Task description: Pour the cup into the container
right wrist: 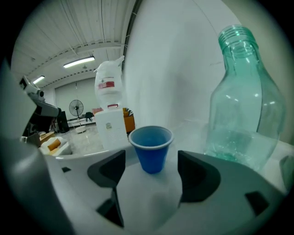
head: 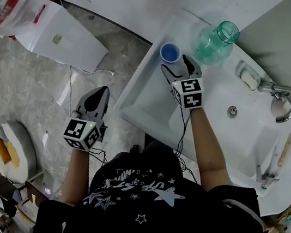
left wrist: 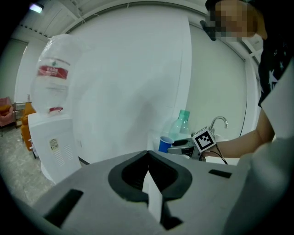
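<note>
A small blue cup (head: 170,52) stands upright on the far left corner of the white sink (head: 138,92). Beside it on the rim stands the container, a green glass bottle (head: 216,42) with an open neck. My right gripper (head: 180,68) is open just short of the cup, its jaws apart on either side of the approach. In the right gripper view the cup (right wrist: 151,148) sits between and just beyond the jaws, and the bottle (right wrist: 241,101) rises to the right. My left gripper (head: 97,102) hangs shut and empty over the floor, left of the sink.
A chrome faucet (head: 284,97) and a soap dish (head: 249,78) sit at the sink's far right. Brushes (head: 279,158) lie on the right rim. A white water dispenser with an upturned bottle (head: 45,24) stands on the floor at far left, and cables trail beside it.
</note>
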Demonstrator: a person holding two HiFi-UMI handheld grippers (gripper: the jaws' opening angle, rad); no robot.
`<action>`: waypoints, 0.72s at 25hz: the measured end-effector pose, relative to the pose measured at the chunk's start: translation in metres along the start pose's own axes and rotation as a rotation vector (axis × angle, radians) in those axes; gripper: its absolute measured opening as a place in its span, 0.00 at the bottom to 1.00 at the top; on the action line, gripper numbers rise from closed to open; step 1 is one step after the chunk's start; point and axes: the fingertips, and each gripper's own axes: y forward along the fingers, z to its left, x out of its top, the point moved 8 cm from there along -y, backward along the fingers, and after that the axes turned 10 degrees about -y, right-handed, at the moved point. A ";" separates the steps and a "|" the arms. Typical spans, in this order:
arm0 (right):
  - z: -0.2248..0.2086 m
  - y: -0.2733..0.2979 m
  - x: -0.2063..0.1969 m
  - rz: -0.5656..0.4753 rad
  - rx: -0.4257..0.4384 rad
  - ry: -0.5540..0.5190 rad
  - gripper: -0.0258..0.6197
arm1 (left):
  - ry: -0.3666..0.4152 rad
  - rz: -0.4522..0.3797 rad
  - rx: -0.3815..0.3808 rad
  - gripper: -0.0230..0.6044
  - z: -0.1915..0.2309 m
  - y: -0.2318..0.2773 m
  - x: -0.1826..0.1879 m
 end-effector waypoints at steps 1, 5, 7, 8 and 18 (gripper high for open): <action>-0.001 0.004 0.000 0.003 -0.001 -0.006 0.58 | -0.002 0.004 0.005 0.05 0.001 0.000 -0.001; -0.002 0.015 0.001 0.009 -0.009 -0.023 0.57 | -0.010 0.008 0.026 0.05 0.004 0.000 -0.003; -0.001 0.021 0.001 0.010 -0.011 -0.024 0.57 | -0.014 0.005 0.035 0.05 0.004 0.000 -0.003; 0.000 0.024 0.000 0.011 -0.012 -0.020 0.56 | -0.014 0.006 0.038 0.05 0.005 0.001 -0.004; -0.001 0.037 0.004 -0.029 -0.007 -0.032 0.49 | -0.024 0.005 0.055 0.05 0.001 0.009 -0.005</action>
